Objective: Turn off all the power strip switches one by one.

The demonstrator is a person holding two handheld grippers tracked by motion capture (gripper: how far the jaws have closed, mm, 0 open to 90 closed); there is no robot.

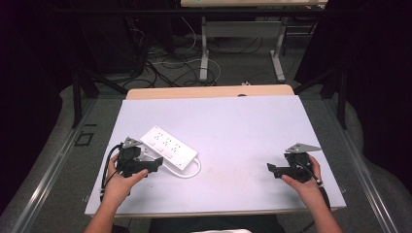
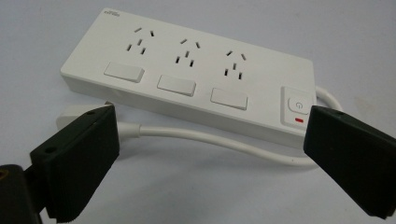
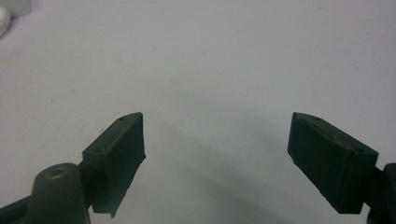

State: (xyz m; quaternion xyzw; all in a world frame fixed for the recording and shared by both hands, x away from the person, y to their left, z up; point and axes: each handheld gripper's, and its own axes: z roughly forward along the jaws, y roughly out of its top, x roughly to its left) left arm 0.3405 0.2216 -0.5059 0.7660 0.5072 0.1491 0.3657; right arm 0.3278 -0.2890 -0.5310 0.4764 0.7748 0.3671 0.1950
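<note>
Lying flat on the white tabletop [image 1: 233, 126], the white three-outlet power strip [image 2: 187, 74] sits just beyond the left claw [image 2: 210, 140], which is released, its jaws straddling the strip's looped cord [image 2: 210, 139]. Well apart, the right claw [image 3: 215, 140] rests released.

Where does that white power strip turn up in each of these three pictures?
High view: the power strip lies left of centre on the table, just beyond the left gripper.
Left gripper view: it spans the upper middle, beyond the open jaws.
Right gripper view: a white bit at the top-left corner may be part of it; I cannot tell.
Shared landmark: its white cable.
</note>
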